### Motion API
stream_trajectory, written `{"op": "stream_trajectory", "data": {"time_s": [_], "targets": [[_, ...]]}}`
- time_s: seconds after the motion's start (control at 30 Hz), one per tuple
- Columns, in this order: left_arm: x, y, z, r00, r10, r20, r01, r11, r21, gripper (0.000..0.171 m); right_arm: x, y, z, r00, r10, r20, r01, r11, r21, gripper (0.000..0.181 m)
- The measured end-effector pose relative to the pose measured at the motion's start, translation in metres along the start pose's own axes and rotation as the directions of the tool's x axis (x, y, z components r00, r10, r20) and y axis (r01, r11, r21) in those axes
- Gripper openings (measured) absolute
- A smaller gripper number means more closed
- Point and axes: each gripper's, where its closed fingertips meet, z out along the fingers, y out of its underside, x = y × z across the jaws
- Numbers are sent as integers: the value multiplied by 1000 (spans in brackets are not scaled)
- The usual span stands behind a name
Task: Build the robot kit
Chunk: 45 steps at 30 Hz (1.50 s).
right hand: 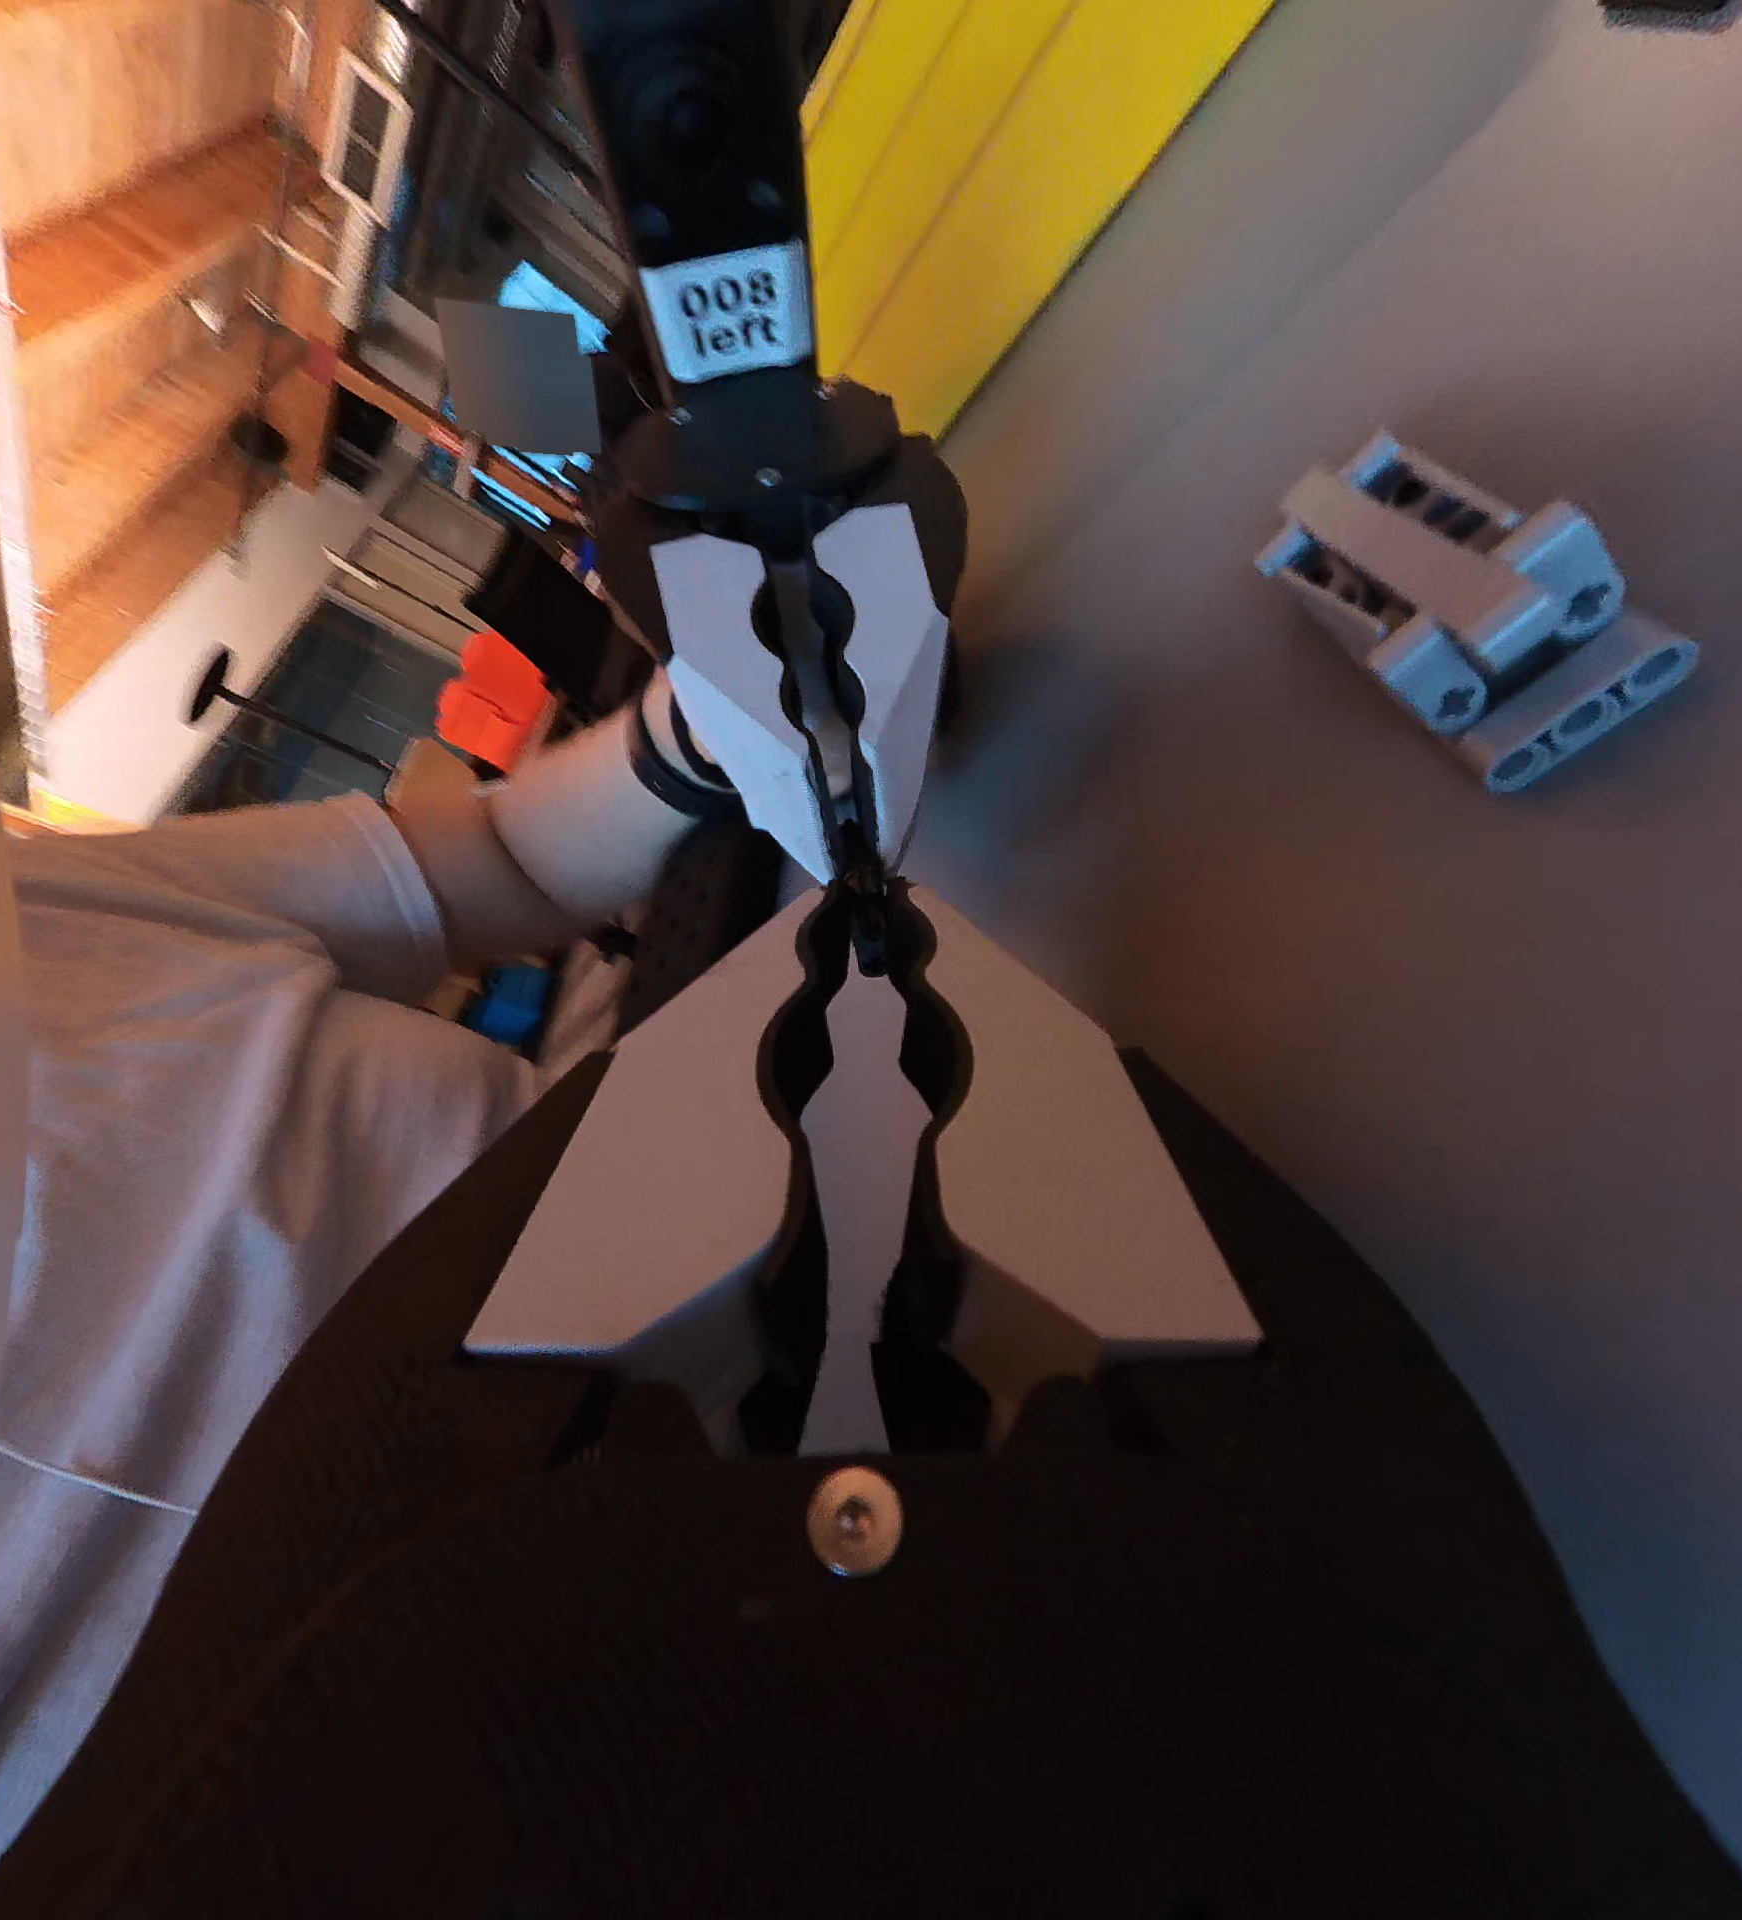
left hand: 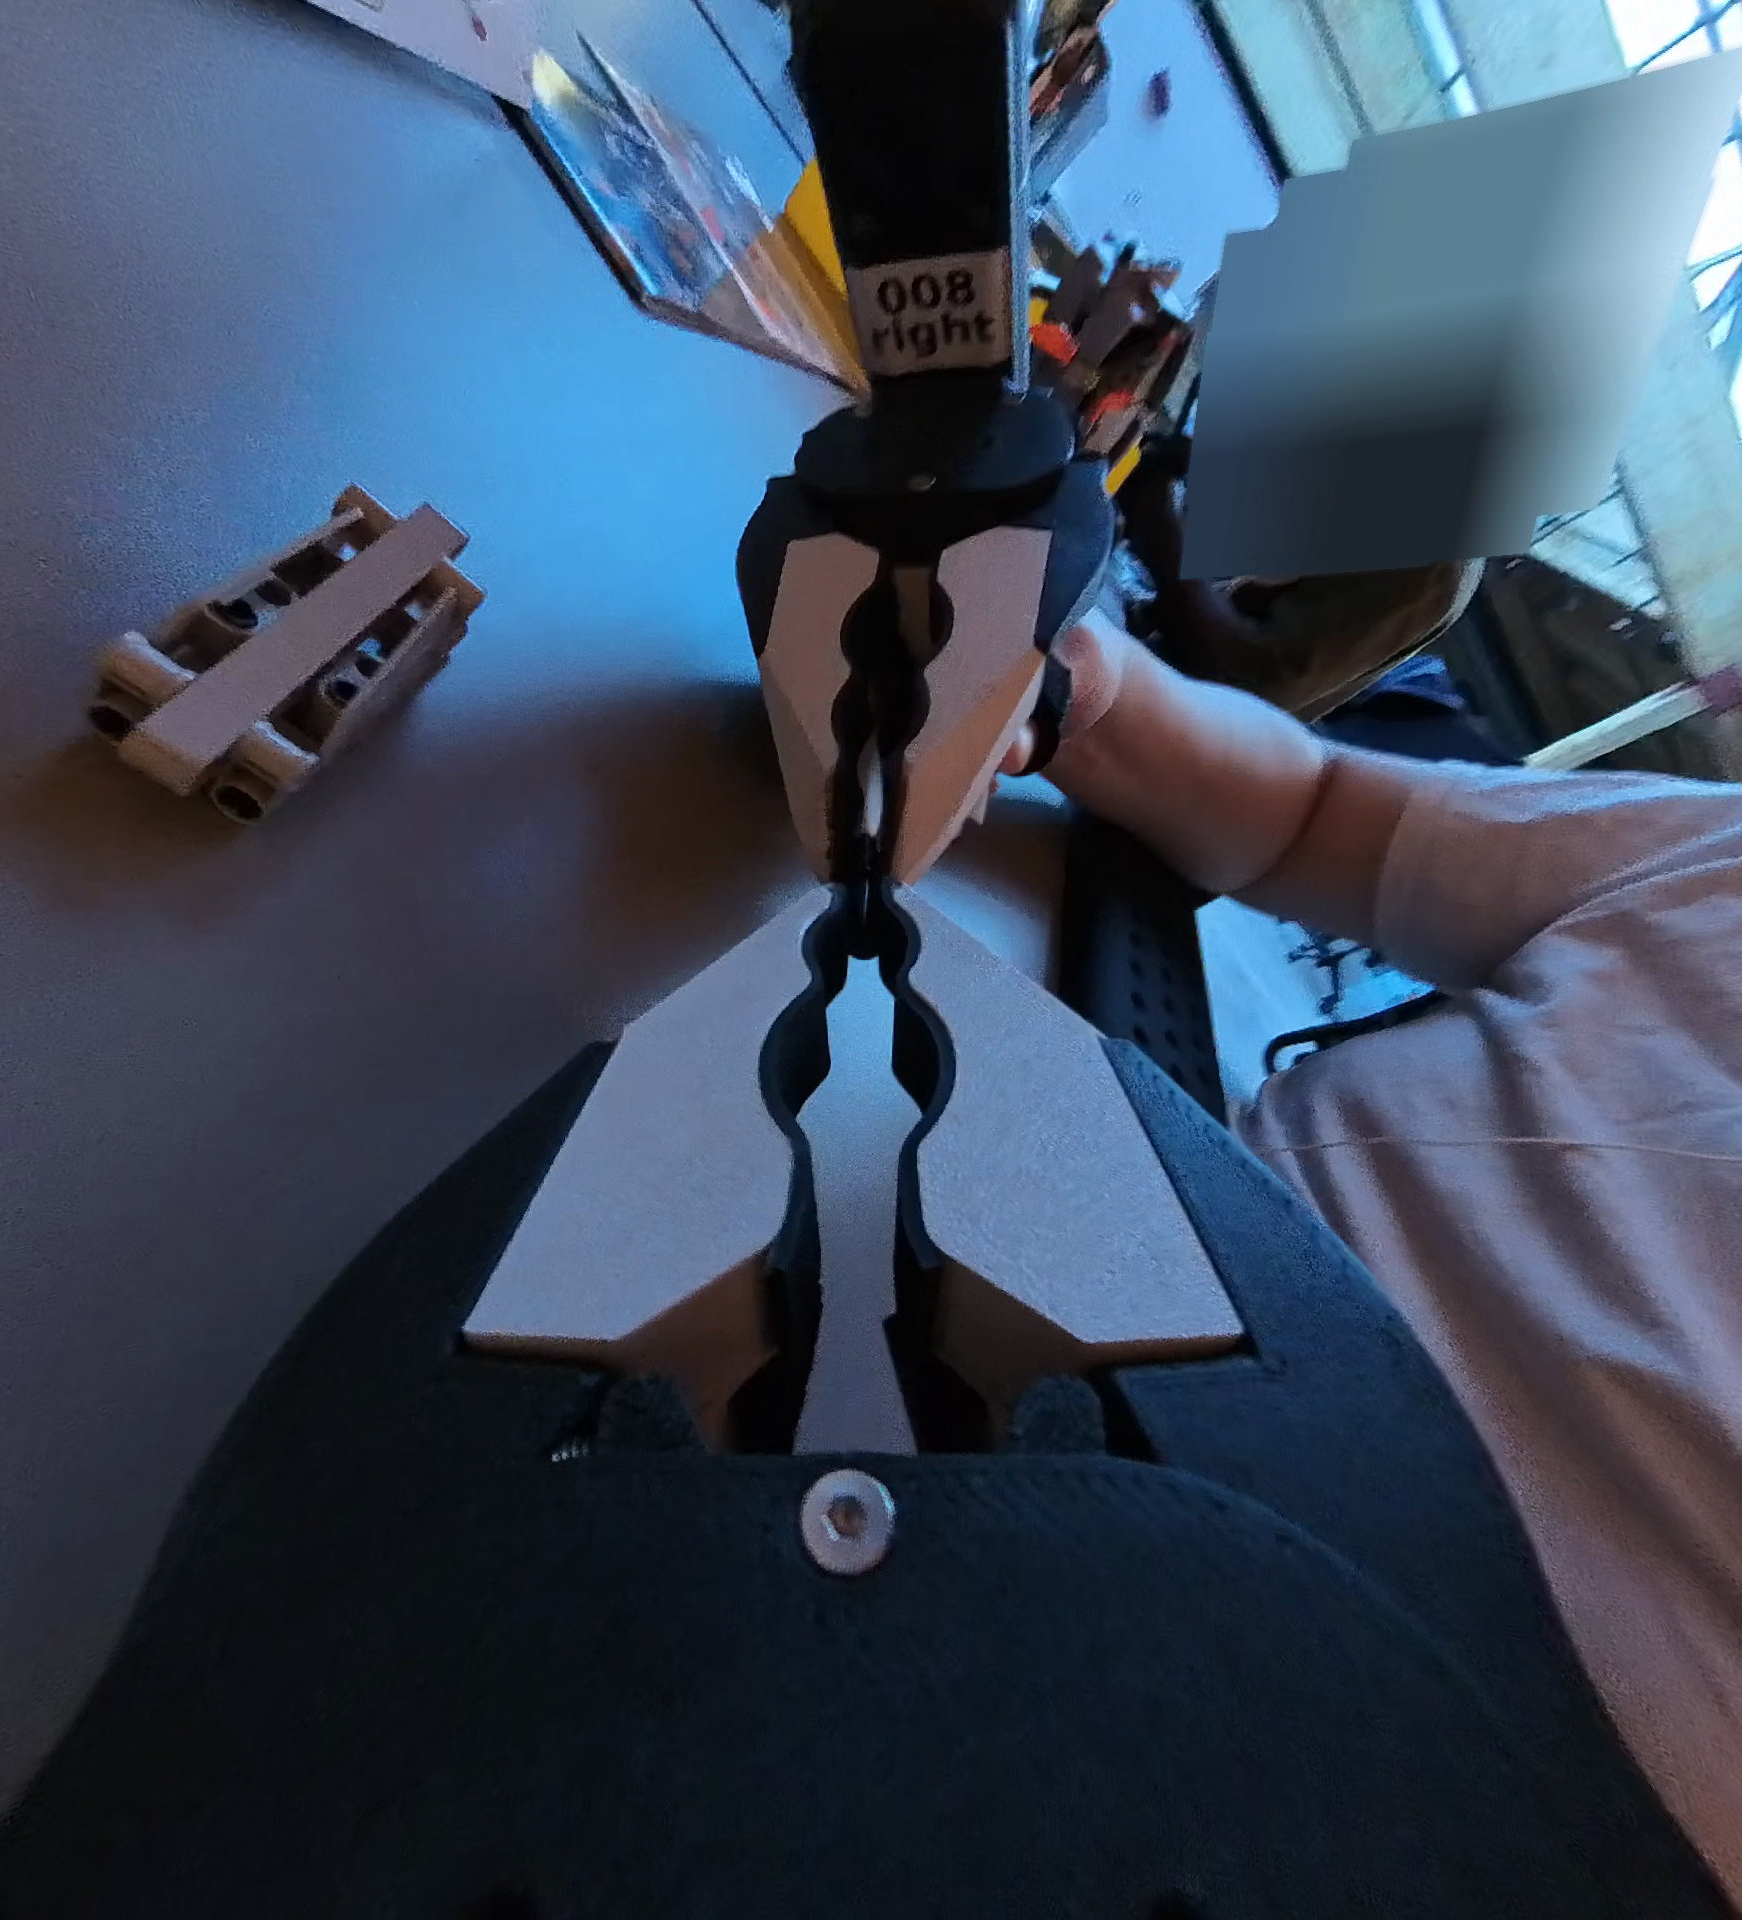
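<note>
My two grippers meet tip to tip above a grey table (left hand: 223,1039). My left gripper (left hand: 862,923) is shut, its tips pinching one end of a small black pin-like part (left hand: 863,914). My right gripper (right hand: 872,935) is shut on the same small black part (right hand: 869,925) from the other side. Each gripper also shows head-on in the other's view: the right gripper (left hand: 872,831) and the left gripper (right hand: 851,836). A grey assembly of holed beam pieces (left hand: 285,655) lies flat on the table apart from both grippers; it also shows in the right wrist view (right hand: 1480,634).
A yellow box (right hand: 1002,156) stands at the table's far side, and a printed box (left hand: 638,187) lies beside it. A person's forearm (left hand: 1189,769) and pale sleeve (left hand: 1573,1039) fill one side. An orange object (right hand: 493,707) sits off the table behind. My two grippers' fingertips are within a few centimetres of each other.
</note>
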Motion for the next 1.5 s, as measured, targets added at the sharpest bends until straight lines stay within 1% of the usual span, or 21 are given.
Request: {"op": "stream_trajectory", "data": {"time_s": [0.07,0.1,0.2,0.27,0.37,0.4,0.47,0.53,0.6,0.63,0.67,0.7,0.77,0.8,0.87,0.97,1.03,1.13,1.23,1.37,1.5], "targets": [[7,-11,-6,996,-20,-83,25,998,61,25,5,1,1,999,45,-8,-45,999,-19,6],[8,-18,-13,994,-32,-106,44,993,112,29,5,1,1,999,45,-7,-45,999,-19,6],[5,-34,-32,992,-39,-119,68,965,252,22,6,0,-2,996,90,8,-90,996,-7,6],[5,-29,-28,995,-19,-95,39,976,216,19,5,-2,-3,995,96,16,-96,995,8,6],[3,-9,-10,999,12,-30,-10,998,62,21,4,-2,-4,995,96,26,-97,995,11,6],[2,-4,-7,1000,27,-10,-27,999,25,19,4,-3,-4,995,97,29,-97,995,12,6],[-1,1,-3,998,49,30,-48,999,-14,4,2,-2,-4,995,94,43,-94,996,8,6],[-2,2,-2,998,52,38,-52,998,-21,2,1,-2,-4,995,90,45,-90,996,6,6],[4,1,-4,998,69,1,-69,998,-10,2,-8,-3,-5,992,68,108,-69,998,8,6],[7,0,-5,997,75,-18,-75,997,4,2,-13,-6,-7,987,55,149,-59,998,22,11],[7,-2,-7,997,69,-19,-68,998,18,2,-16,-11,-11,984,44,172,-55,997,60,20],[7,-5,-9,998,58,-31,-57,998,34,2,-18,-18,-17,982,28,189,-50,992,116,21],[8,-9,-14,998,35,-55,-32,997,68,2,-19,-32,-31,979,-8,203,-39,973,227,16],[8,-10,-15,998,29,-60,-24,997,78,2,-20,-34,-36,979,-26,202,-26,967,253,13],[8,-11,-16,998,27,-64,-21,996,84,2,-19,-30,-37,984,-73,160,33,971,238,4],[8,-10,-15,998,28,-61,-23,997,75,2,-24,-21,-29,973,-215,78,196,961,196,5],[8,-9,-14,998,32,-58,-28,997,71,2,-20,-15,-21,970,-242,25,236,961,147,12],[10,-7,-12,997,46,-60,-42,997,57,2,-16,-15,-17,976,-217,9,214,967,139,14],[10,-5,-10,997,53,-54,-50,998,43,2,-18,-17,-17,980,-194,41,185,970,157,12],[11,-4,-9,997,54,-63,-52,998,37,2,-18,-12,-13,981,-190,44,184,976,116,11],[15,-3,-9,995,69,-77,-66,997,32,2,-17,-7,-10,981,-188,45,184,980,82,3]]}}
